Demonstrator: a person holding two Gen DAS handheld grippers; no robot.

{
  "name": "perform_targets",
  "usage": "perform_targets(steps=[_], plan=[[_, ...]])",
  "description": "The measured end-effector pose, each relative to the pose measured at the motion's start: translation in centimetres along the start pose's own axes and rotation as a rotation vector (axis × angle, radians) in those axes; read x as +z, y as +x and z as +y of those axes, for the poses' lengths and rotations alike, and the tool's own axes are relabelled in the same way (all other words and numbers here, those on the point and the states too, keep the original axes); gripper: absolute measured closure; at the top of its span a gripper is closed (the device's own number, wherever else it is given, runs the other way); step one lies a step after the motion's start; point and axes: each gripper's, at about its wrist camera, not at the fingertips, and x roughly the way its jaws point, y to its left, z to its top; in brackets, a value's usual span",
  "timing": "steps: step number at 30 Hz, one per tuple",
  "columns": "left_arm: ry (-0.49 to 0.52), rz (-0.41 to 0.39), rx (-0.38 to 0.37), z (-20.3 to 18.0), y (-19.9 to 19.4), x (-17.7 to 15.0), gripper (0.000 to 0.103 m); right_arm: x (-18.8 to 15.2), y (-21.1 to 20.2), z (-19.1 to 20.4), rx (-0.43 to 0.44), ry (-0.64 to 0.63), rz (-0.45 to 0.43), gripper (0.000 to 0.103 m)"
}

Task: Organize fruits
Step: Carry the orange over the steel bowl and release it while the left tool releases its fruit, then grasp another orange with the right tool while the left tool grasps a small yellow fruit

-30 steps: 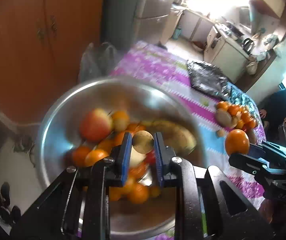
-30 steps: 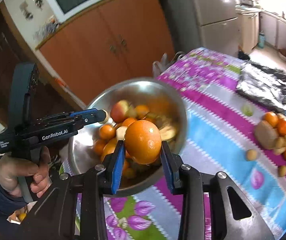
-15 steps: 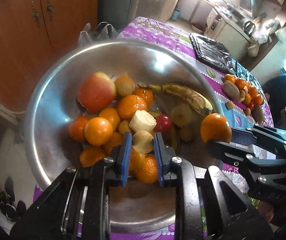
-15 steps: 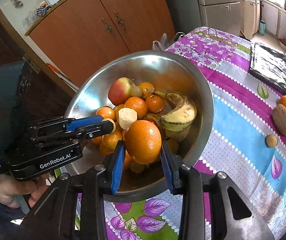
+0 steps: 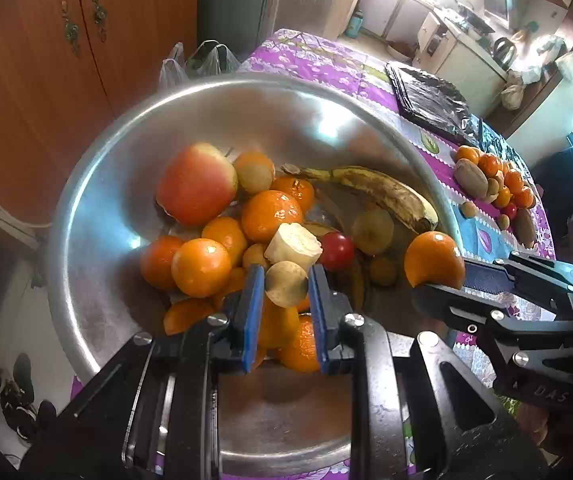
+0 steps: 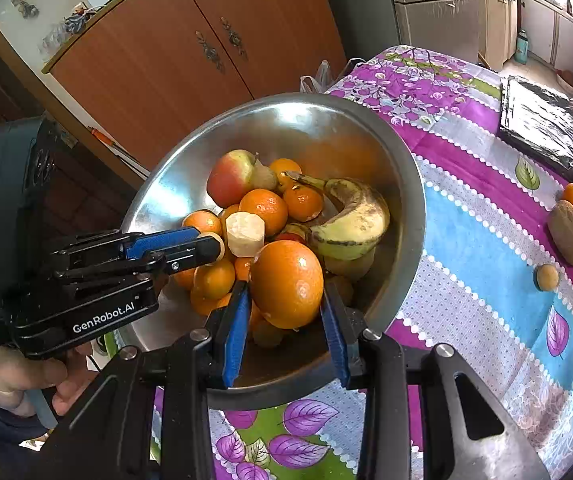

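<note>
I have both hand-held grippers over the steel bowl (image 6: 414, 216), each loaded. My right hand-held gripper (image 6: 286, 300) is closed to the width of a large orange (image 6: 286, 284), its blue pads pressing the fruit's two sides; I hold it above the near part of the heap so it can drop among the others, I judge. My left hand-held gripper (image 5: 284, 286) is closed nearly shut on a small tan fruit (image 5: 286, 283), also above the pile, beside a pale cut piece (image 5: 293, 242).

The bowl sits near the table's (image 6: 486, 264) corner, and more fruit waits in a cluster (image 5: 494, 190) well apart from it.

The banana (image 6: 350, 220) lies curved against the far wall, long axis across the bowl, stem toward the apple (image 6: 230, 178). The round fruits show no clear direction.
</note>
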Motion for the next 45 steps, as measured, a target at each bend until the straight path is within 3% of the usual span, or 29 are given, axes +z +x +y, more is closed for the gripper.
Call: perform_targets(steps=[35,38,40,45], plan=[[-0.008,0.026,0.045,-0.9,0.6,0.1,0.078,-0.1,1.0,-0.3,0.011,-0.001,0.025,0.063],[-0.006,0.033,0.057,-1.1,0.7,0.3,0.073,-0.1,0.3,-0.5,0.015,0.007,0.007,0.061],[-0.009,0.029,0.068,-1.2,0.5,0.5,0.062,0.0,-0.6,-0.6,0.023,0.007,-0.019,0.061],[-0.011,-0.008,0.089,-1.8,-0.5,1.5,0.055,-0.3,-6.2,-1.7,0.015,0.012,-0.168,0.061]])
